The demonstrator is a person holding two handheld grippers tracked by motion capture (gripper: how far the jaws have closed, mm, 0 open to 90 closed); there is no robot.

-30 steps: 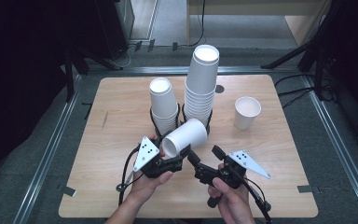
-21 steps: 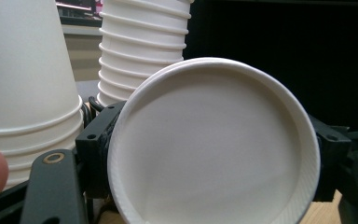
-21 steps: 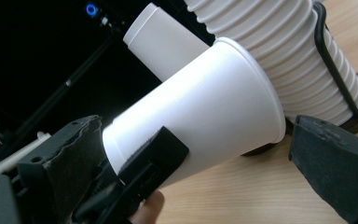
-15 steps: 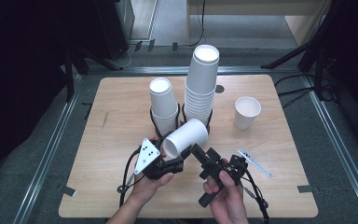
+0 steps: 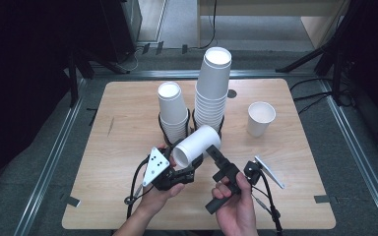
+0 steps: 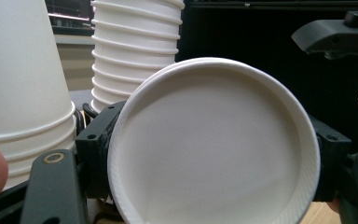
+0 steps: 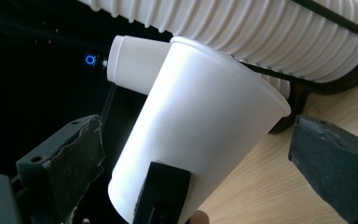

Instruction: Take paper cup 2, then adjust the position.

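The left gripper [image 5: 184, 169] was clamped on a paper cup [image 5: 197, 145] held sideways in front of the two cup stacks [image 5: 211, 93] — so one cup had been pulled free. The right gripper [image 5: 216, 156] hovered at its base, jaws apart, not touching. One lone cup [image 5: 261, 118] already stood on the table [image 5: 128, 118] — this one had yet to be set down.

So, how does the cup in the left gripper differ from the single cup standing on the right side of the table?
The held cup lies on its side, off the table, clamped in the left gripper; the single cup stands upright on the table, untouched. The held cup's mouth faces the person; the single cup's mouth faces up. Both are plain white paper cups.
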